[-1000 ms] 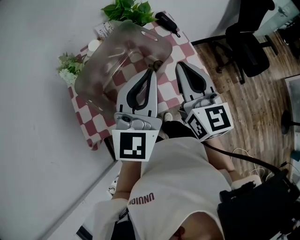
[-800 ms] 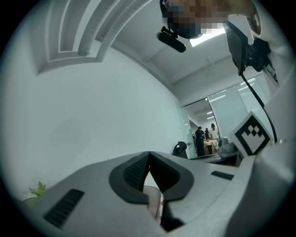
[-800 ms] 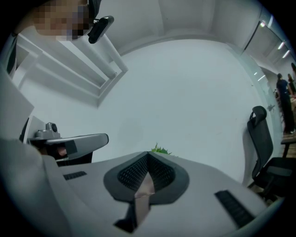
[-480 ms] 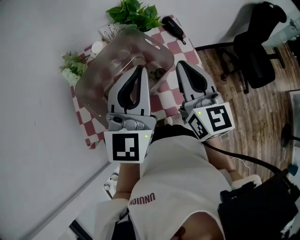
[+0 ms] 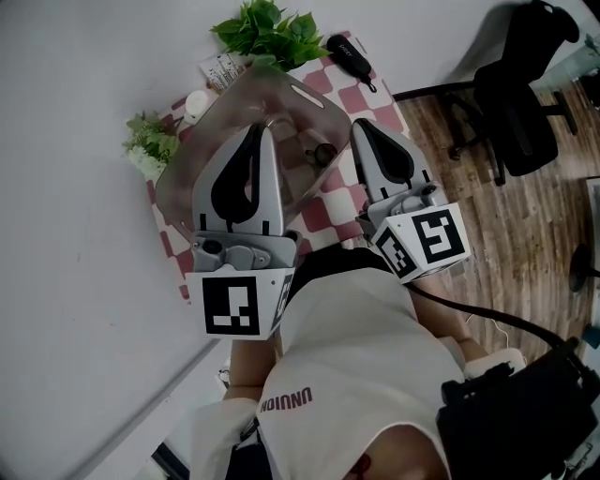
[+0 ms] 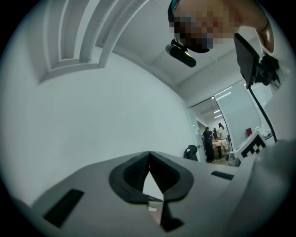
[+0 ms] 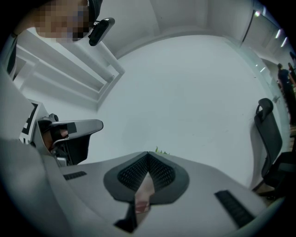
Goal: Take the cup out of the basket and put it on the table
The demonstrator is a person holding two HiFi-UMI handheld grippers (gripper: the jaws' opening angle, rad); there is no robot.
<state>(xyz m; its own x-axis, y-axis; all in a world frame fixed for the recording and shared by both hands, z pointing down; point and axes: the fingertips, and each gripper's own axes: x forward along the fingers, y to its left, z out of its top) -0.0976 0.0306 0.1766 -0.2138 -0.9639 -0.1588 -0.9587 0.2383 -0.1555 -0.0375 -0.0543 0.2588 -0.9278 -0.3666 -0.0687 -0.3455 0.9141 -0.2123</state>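
So the left gripper (image 6: 149, 153) has its jaws pressed together at the tips with nothing pinched between them. Its own camera mostly just gets blank white wall. In the head view it lies across the near half of the basket (image 5: 186, 161), nose pointing toward the wall.

The right gripper (image 7: 148, 153) is the same deal: jaws closed tip to tip and empty, with a strip of checked cloth showing through the gap behind the tips. It sits just right of the basket, over the table (image 5: 367, 97), side by side with the left one and a little apart from it.

The basket is a cloudy see-through tub standing on the table, which has a red-and-white checked cloth and is pushed up against the wall.

As for the cup (image 5: 323, 153), there's a small dark thing inside the basket by its right-hand wall, between the two gripper noses. I think that's it, but the plastic is too hazy to be sure. Both grippers are clear of it.

Around the basket:
- A leafy plant (image 5: 267, 26) stands at the far end.
- A smaller bunch (image 5: 150, 141) with pale flowers sits on the left side by the wall.
- A black gadget (image 5: 347, 52) lies on the cloth at the far right corner.

Off to the right there's a wood floor (image 5: 506, 225) with a black office chair (image 5: 516, 94) on it.
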